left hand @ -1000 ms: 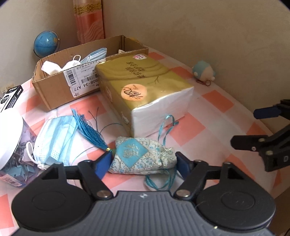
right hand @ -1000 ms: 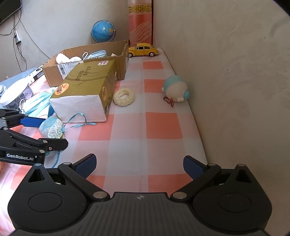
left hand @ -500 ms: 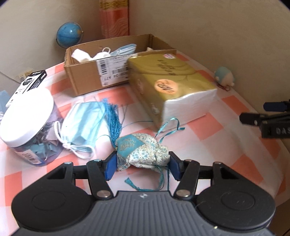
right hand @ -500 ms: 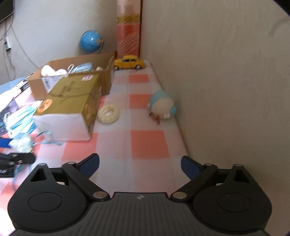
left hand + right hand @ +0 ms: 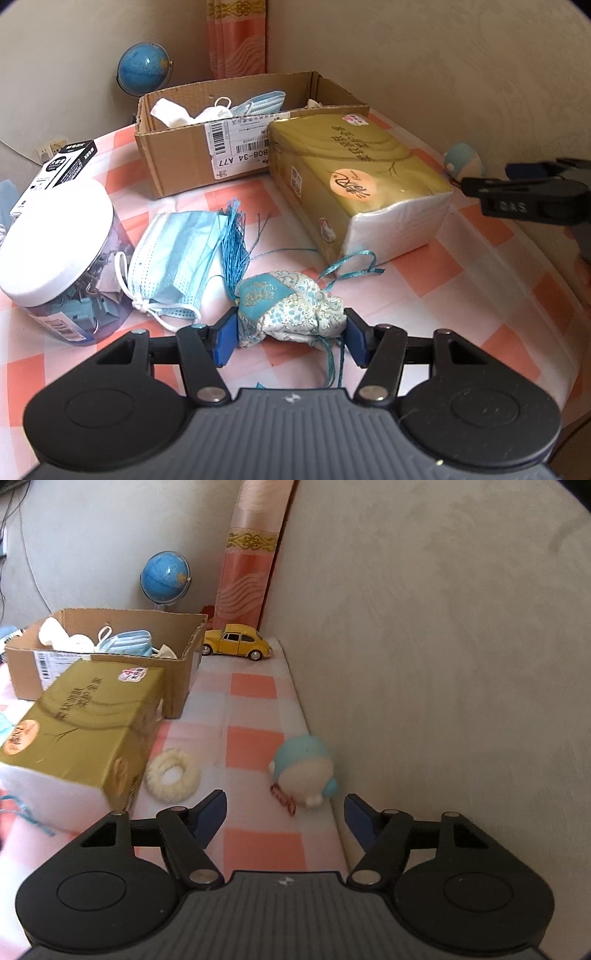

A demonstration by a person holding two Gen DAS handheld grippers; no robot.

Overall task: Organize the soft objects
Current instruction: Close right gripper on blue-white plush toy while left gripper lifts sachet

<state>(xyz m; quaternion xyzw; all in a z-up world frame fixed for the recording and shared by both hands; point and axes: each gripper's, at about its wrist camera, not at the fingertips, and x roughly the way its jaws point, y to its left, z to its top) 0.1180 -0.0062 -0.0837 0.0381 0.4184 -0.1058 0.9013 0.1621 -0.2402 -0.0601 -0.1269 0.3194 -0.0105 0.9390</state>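
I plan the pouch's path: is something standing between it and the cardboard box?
Yes. The face mask and the tissue pack lie between the pouch and the box, with a bare gap of cloth between them.

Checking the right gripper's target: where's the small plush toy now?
In the right wrist view, the blue-capped plush toy lies against the wall, just ahead of the closing right gripper, right of the white fluffy ring.

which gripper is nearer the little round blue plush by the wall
Right. The right gripper has the blue plush just ahead of its closing jaws. The left gripper is across the table, clamped on the embroidered pouch.
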